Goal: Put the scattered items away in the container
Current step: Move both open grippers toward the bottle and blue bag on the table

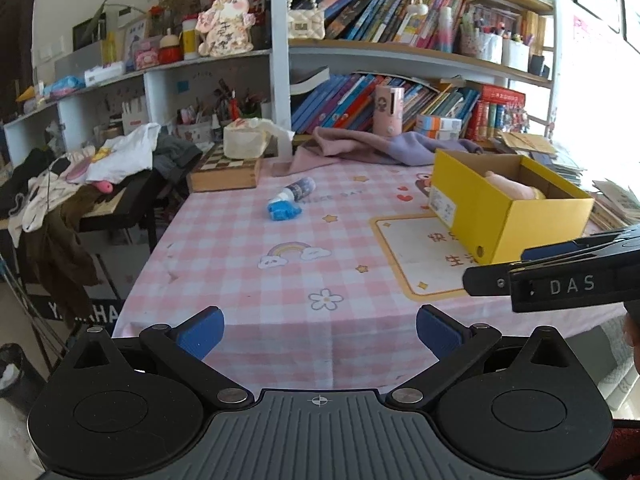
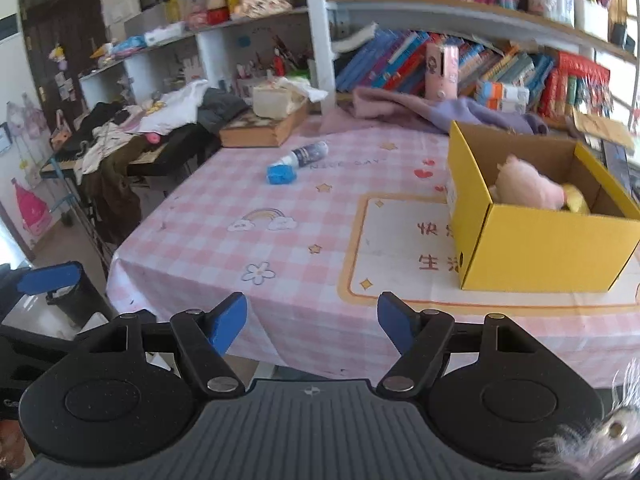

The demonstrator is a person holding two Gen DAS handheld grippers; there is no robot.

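Both the left gripper (image 1: pixel 319 334) and right gripper (image 2: pixel 312 322) hang spread and empty above the pink checked surface (image 1: pixel 248 264), near the yellow cardboard box (image 2: pixel 536 240).

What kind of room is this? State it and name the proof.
Probably a child's study or bedroom at home: crowded bookshelves packed with picture books, a pink checked cartoon tablecloth, and clothes heaped on a keyboard.
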